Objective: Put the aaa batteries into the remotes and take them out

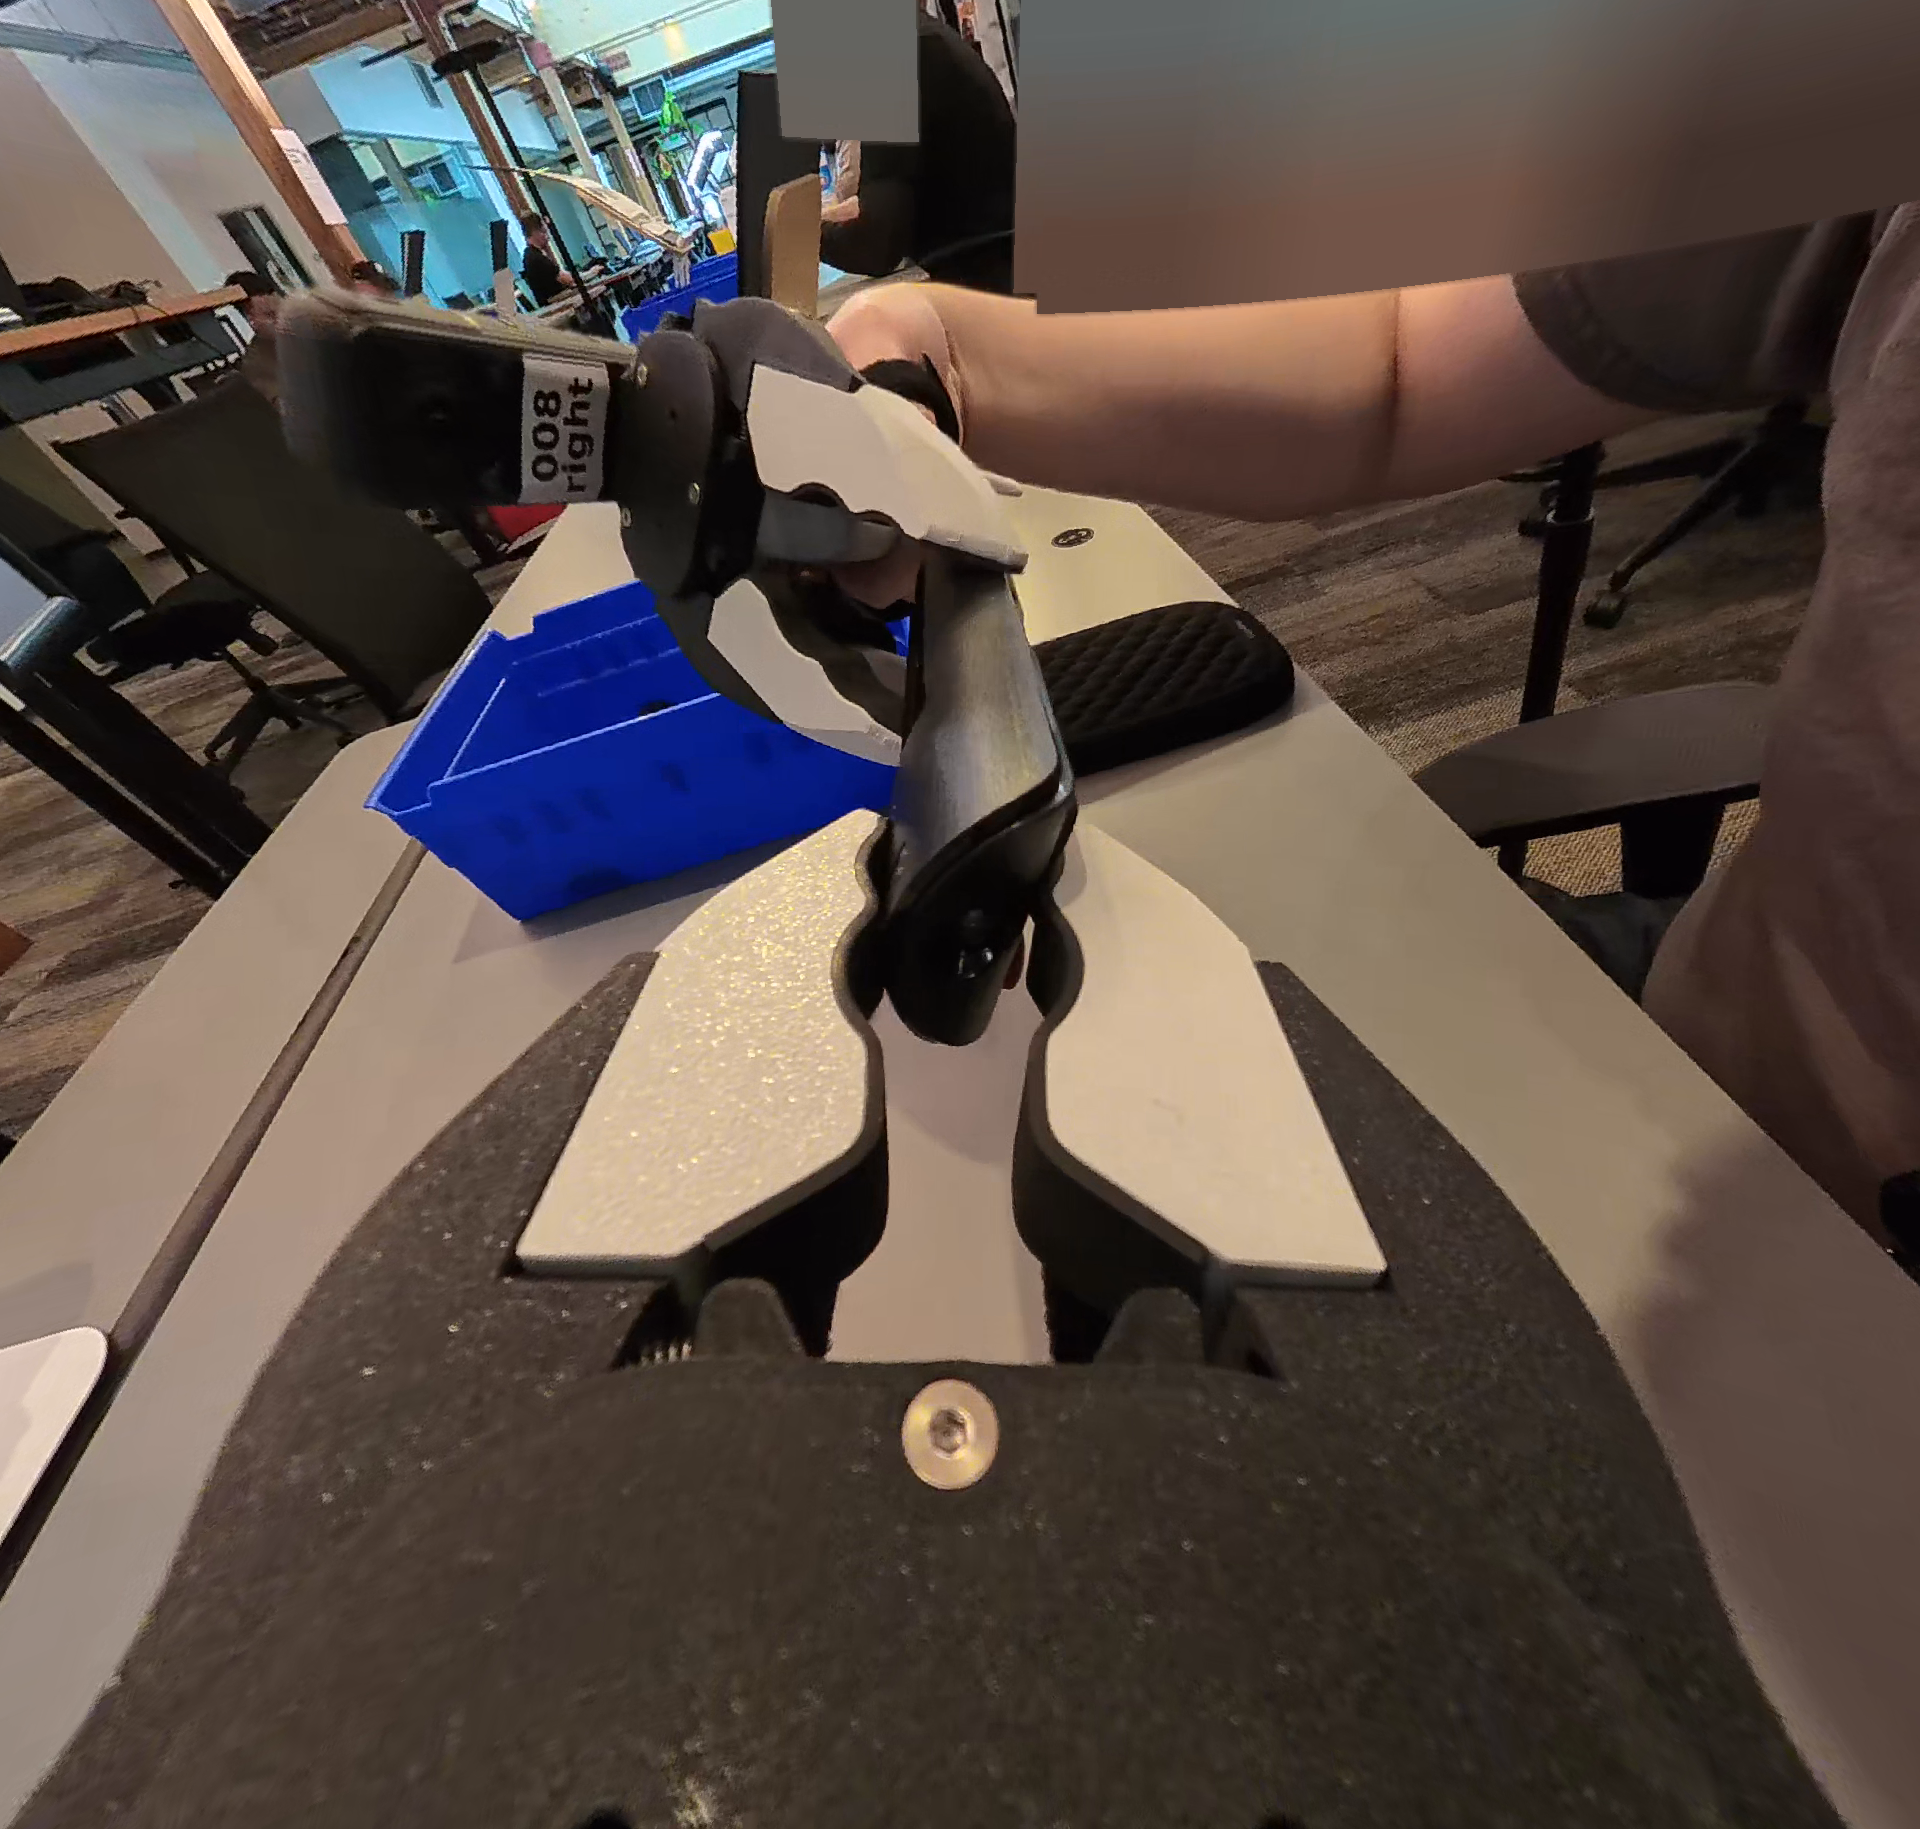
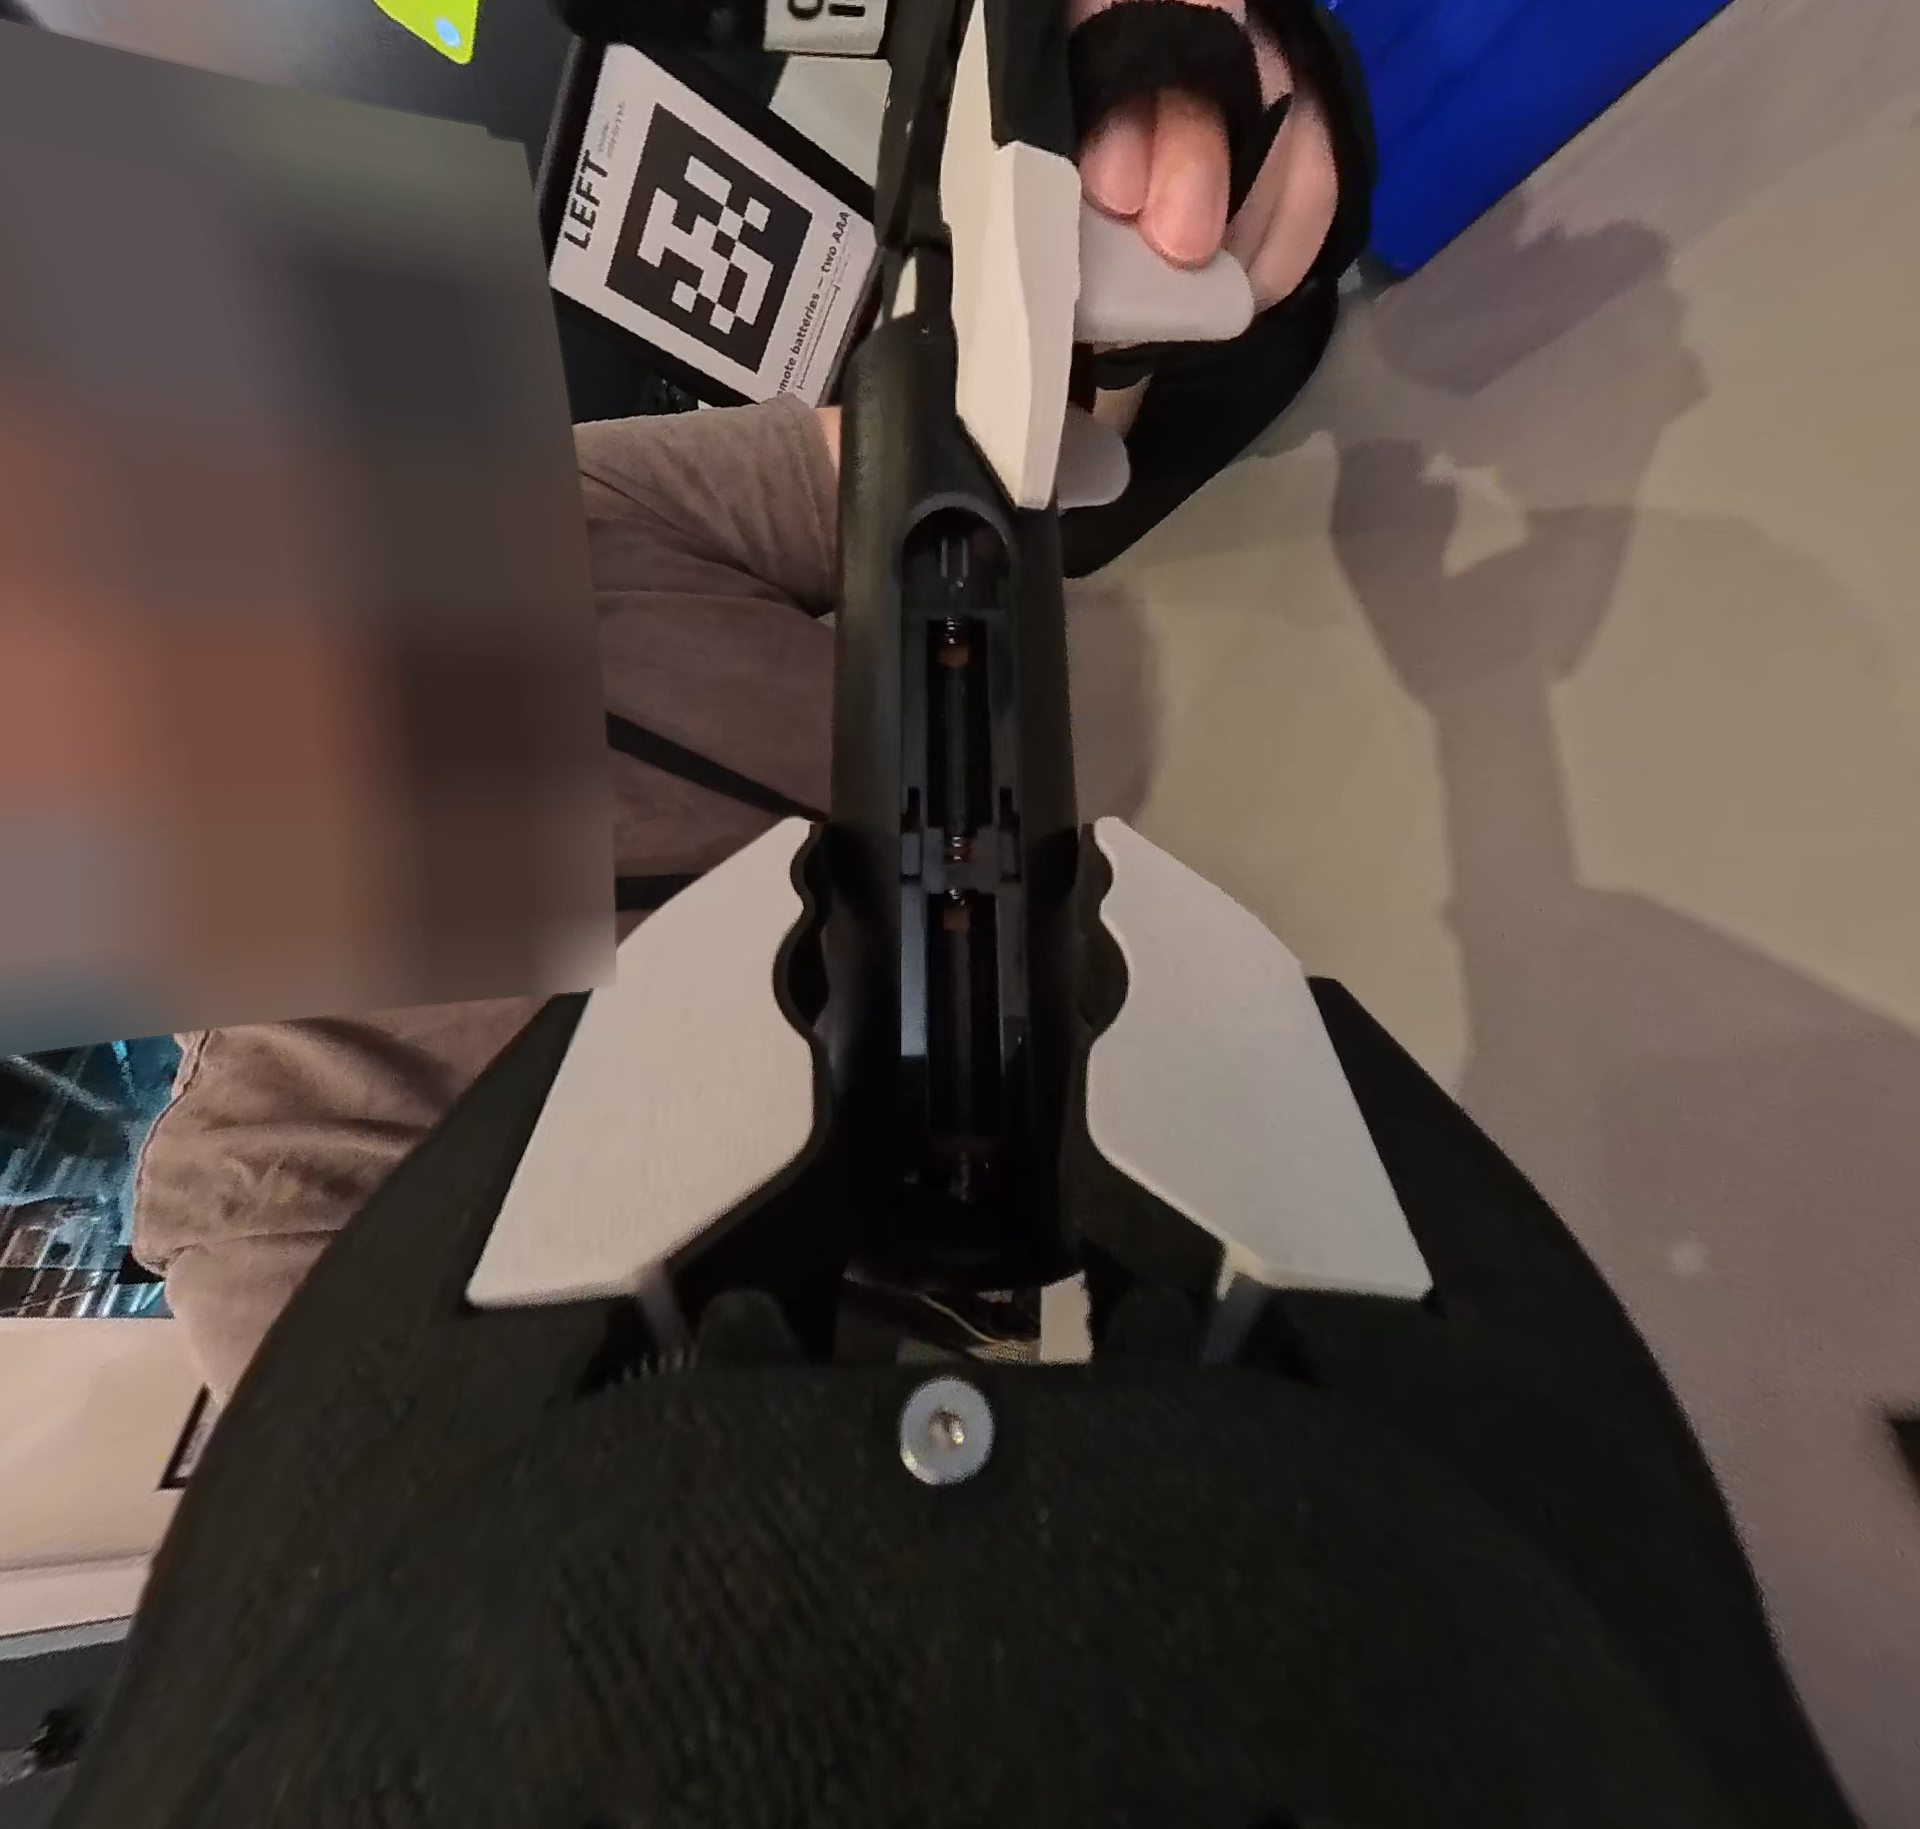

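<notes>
A black curved remote (image 1: pixel 987 740) is held above the grey table (image 1: pixel 1403 1000) between both grippers. My left gripper (image 1: pixel 956 938) is shut on its near end. My right gripper (image 1: pixel 940 647), farther off in the left wrist view, holds its far end. In the right wrist view my right gripper (image 2: pixel 956 906) is shut on the sides of the remote (image 2: pixel 873 699), whose battery compartment (image 2: pixel 956 740) is uncovered and faces the camera. Springs and dark cylinder shapes show inside; I cannot tell whether these are batteries. A white finger (image 2: pixel 1008 325) of the left gripper clamps the far end.
A blue bin (image 1: pixel 623 771) stands on the table behind the remote, with a black padded rest (image 1: pixel 1164 678) to its right. A person's arm (image 1: pixel 1247 408) reaches in from the right. A white card with a black square marker (image 2: pixel 707 231) lies behind.
</notes>
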The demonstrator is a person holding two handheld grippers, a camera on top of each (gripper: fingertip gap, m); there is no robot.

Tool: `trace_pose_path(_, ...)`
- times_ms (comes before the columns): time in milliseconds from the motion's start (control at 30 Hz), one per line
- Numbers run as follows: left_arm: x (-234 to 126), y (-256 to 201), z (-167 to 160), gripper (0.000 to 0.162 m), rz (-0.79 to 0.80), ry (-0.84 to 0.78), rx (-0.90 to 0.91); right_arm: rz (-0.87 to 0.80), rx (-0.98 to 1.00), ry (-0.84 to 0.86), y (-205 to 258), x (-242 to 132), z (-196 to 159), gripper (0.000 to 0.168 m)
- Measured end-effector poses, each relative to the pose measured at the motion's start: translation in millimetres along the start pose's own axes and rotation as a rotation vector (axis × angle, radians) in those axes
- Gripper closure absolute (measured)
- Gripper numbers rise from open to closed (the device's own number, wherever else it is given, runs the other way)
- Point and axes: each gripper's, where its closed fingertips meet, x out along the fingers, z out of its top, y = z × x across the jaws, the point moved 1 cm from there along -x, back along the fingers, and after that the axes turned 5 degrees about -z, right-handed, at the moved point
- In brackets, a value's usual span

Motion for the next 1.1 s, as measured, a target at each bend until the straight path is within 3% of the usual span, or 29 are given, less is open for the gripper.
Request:
trace_pose_path(167, -4, -1, 8, 0.139, 0.011, -0.046, 0.018, 0.063, -0.015, -0.038, 9, -3, 4, 0.120)
trace_pose_path(367, -3, -9, 13, 0.139, 0.061, -0.002, 0.197, 0.011, -0.060, -0.083, 15, -10, 6, 0.110)
trace_pose_path(667, 0, -14, 17, 0.139, 0.045, -0.006, 0.247, -0.087, -0.115, -0.051, 12, -13, -6, 0.102)
trace_pose_path(800, -3, -13, 16, 0.139, 0.056, 0.010, 0.263, -0.251, -0.275, -0.150, 6, -37, 3, 0.104)
trace_pose_path(933, -23, -5, 25, 0.139, 0.104, 0.046, 0.300, -0.537, -0.398, -0.300, -18, -85, 12, 0.126)
trace_pose_path(1000, -40, 0, 32, 0.139, 0.124, 0.097, 0.332, -0.671, -0.390, -0.323, -38, -95, 8, 0.135)
trace_pose_path(1100, -64, 6, 41, 0.139, 0.152, 0.145, 0.388, -0.779, -0.263, -0.245, -73, -78, -8, 0.146)
